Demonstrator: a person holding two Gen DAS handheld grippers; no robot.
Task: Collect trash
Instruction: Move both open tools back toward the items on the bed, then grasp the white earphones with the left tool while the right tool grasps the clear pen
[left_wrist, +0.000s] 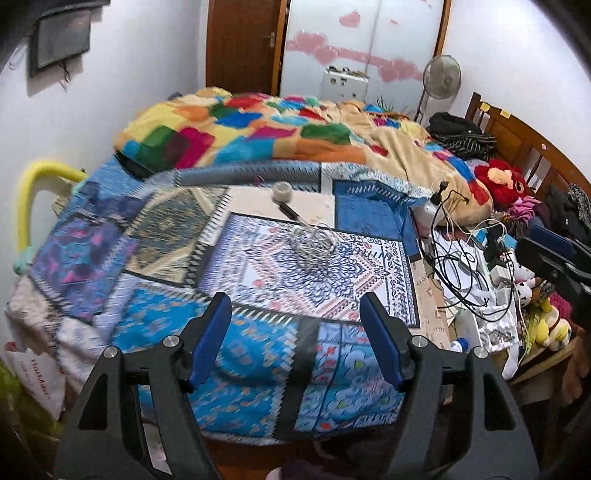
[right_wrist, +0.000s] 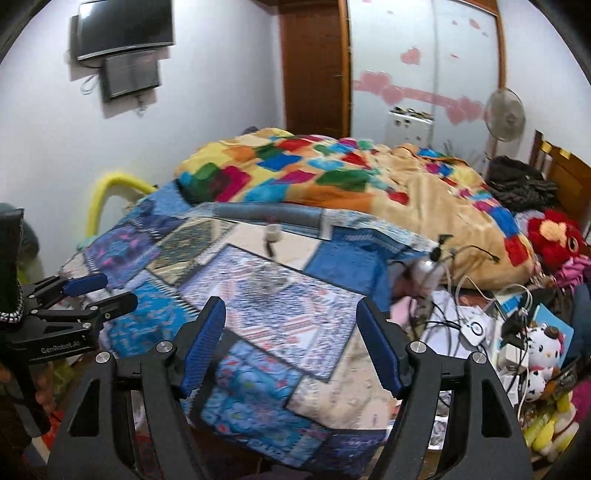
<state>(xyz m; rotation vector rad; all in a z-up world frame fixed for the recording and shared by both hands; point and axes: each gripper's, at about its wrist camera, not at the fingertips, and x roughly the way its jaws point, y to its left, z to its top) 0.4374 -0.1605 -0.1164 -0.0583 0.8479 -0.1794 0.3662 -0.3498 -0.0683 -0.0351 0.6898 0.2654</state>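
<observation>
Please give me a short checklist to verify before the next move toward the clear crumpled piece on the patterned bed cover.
1. Left gripper jaws open, nothing between them: ok.
2. Right gripper jaws open, nothing between them: ok.
3. Clear crumpled piece visible on the patterned bed cover, nothing on top: ok.
4. It is really trash: cannot tell, picture is blurred.
5. Tangled cables lie apart from it, to the right: ok.
6. Place to put trash is visible: not ok, no bin or trash bag in view.

Cloth, plastic and wood
Patterned cloth quilt (left_wrist: 303, 280); fleecy blanket (left_wrist: 258, 125); matt black plastic tongs (left_wrist: 295, 332) with ribbed blue pads (right_wrist: 205, 341); glossy wooden door (right_wrist: 314, 70).
</observation>
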